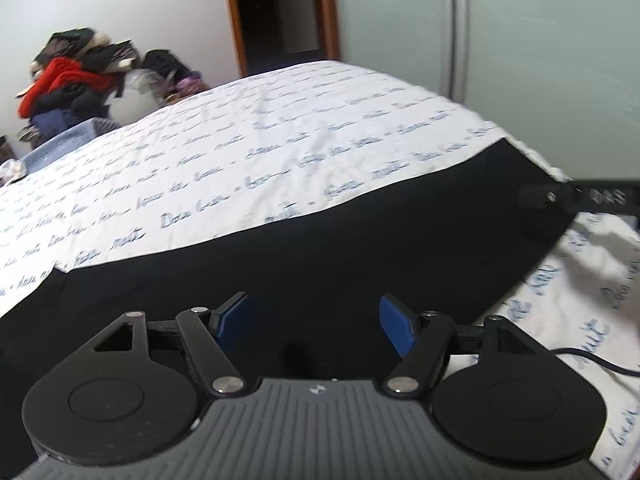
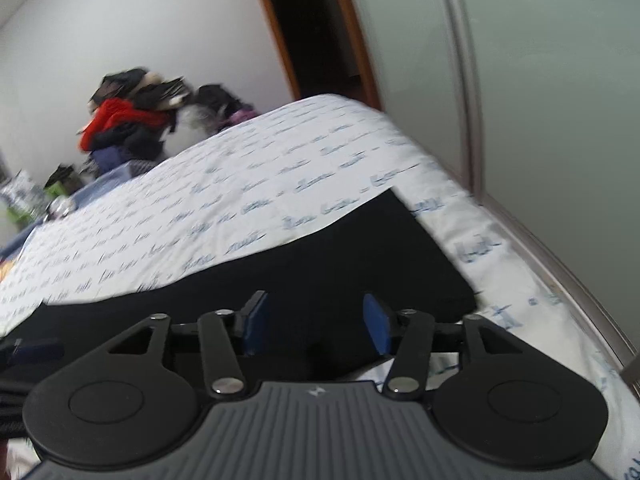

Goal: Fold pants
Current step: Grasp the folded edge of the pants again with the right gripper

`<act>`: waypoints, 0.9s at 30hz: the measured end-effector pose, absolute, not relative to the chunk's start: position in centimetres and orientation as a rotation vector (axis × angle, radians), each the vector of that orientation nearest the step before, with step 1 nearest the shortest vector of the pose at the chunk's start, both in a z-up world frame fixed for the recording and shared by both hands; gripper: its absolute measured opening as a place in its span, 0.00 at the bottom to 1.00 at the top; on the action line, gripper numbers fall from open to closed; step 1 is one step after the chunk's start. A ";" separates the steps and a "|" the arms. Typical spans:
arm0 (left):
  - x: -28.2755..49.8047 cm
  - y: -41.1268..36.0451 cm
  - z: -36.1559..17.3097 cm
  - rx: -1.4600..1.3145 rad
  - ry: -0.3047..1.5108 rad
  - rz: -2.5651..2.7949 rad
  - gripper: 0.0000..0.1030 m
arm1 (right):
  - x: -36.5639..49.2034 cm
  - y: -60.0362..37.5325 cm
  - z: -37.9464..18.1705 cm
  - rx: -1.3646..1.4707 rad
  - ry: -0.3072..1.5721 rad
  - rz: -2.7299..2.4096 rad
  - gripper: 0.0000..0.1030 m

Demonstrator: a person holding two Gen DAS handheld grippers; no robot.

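Left wrist view: left tool point(image 1: 316, 320) with blue pads spread apart, holding nothing, low over the black pants point(image 1: 320, 256) lying flat on the bed point(image 1: 240, 152). Probably between folds; next, closing on a near edge. Right tool point(image 1: 576, 197) only partly seen.

Right wrist view: right tool point(image 2: 314, 326) also spread apart and empty above the pants point(image 2: 320, 268). Near hem hidden; picture blurred.

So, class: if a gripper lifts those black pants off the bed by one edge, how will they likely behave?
The black pants lie flat and follow the bed sheet, so they are probably floppy and would drape from a pinch. They look thin, so likely light. Pushed, they may bunch rather than slide.
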State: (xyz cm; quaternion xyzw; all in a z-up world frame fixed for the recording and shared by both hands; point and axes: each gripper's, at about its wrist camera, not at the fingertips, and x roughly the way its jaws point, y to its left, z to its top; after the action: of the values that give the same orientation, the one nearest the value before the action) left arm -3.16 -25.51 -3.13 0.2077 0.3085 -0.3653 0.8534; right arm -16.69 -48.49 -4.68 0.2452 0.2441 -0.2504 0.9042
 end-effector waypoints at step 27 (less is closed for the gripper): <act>-0.9 -25.1 -2.6 0.359 0.688 -0.721 0.79 | -19.6 -52.9 -10.0 1.041 0.317 -0.418 0.58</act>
State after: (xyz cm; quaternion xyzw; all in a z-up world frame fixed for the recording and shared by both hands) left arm -0.94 -25.05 -2.58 0.1712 0.3283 -0.3441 0.8629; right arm -19.55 -52.94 -9.95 0.4917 0.1495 -0.1973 0.8348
